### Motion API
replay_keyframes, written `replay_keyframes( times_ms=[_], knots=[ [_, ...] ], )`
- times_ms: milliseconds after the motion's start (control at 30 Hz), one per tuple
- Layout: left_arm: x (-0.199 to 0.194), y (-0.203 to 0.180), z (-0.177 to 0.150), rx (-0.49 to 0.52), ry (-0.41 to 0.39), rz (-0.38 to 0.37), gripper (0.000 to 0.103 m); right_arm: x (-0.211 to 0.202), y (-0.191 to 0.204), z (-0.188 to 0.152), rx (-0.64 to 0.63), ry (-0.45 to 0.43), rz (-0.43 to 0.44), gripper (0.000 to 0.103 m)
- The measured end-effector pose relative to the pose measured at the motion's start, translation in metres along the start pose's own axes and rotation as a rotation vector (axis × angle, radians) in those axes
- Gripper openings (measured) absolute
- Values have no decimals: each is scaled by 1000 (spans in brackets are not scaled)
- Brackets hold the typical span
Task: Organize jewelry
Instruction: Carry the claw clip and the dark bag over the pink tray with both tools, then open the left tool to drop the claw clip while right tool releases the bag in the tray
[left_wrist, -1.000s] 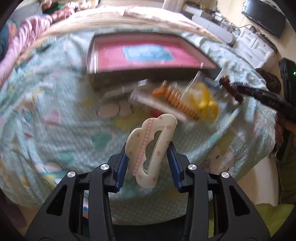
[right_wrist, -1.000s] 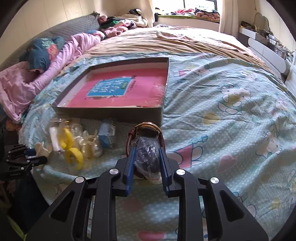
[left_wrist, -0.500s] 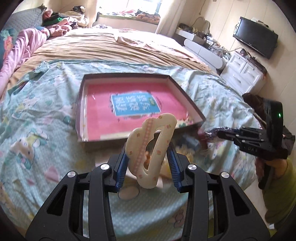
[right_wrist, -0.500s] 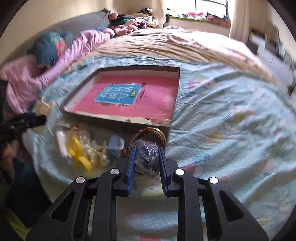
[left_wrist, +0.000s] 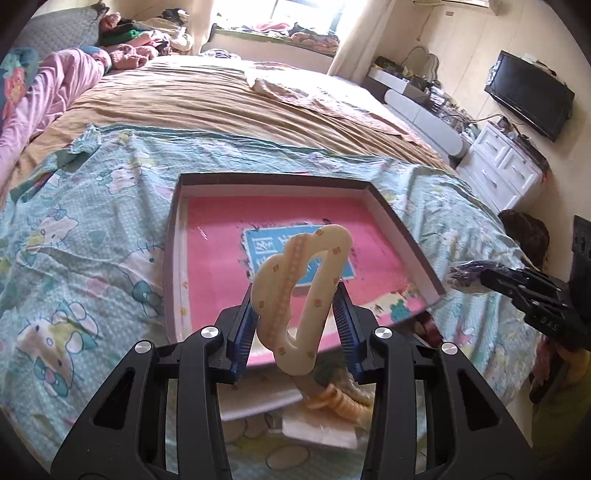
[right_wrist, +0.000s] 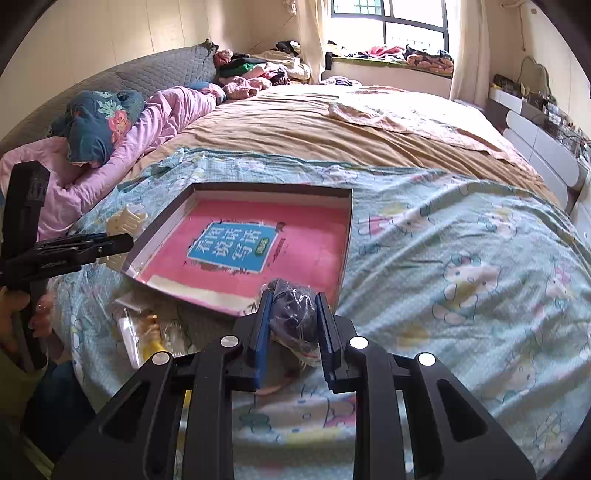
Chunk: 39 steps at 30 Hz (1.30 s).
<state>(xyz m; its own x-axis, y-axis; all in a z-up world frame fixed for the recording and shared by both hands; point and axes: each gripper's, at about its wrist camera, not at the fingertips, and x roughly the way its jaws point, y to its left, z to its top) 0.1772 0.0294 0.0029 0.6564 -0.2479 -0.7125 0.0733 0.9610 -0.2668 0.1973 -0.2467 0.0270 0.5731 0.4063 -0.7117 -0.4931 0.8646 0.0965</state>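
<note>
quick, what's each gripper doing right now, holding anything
left gripper: shut on the cream cloud-shaped hair clip
right gripper: shut on a small dark plastic-wrapped bundle

Cream cloud-shaped hair clip (left_wrist: 301, 295) is standing upright, pinched between blue pads. Dark item in clear bag (right_wrist: 293, 317) is sitting pinched likewise. Pink-lined shallow box (right_wrist: 345, 236) is lying open on the bedspread.

Lighting: bright daylight from window (right_wrist: 388, 22) far ahead of both tools; overexposed glare there. Soft shadows beneath the fingers. Quality: heavy fisheye curvature, dark vignette at corners; near items (left_wrist: 332, 402) under the left tool blurred.
</note>
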Motion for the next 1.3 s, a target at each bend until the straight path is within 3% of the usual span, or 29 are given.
replay_keyframes(
  times_ms=[500,833,1067,1300],
  knots=[
    [44,36,2,-44,58,86,32,80,-5,23,12,-34,-23,22],
    [51,44,0,-54,84,105,32,107,-9,10,41,21,-45,25],
    [45,44,-3,-56,78,98,34,85,-11,6,58,-13,-52,43],
    [17,38,0,-64,28,93,63,45,-7,3,58,-79,-67,70]
  ],
)
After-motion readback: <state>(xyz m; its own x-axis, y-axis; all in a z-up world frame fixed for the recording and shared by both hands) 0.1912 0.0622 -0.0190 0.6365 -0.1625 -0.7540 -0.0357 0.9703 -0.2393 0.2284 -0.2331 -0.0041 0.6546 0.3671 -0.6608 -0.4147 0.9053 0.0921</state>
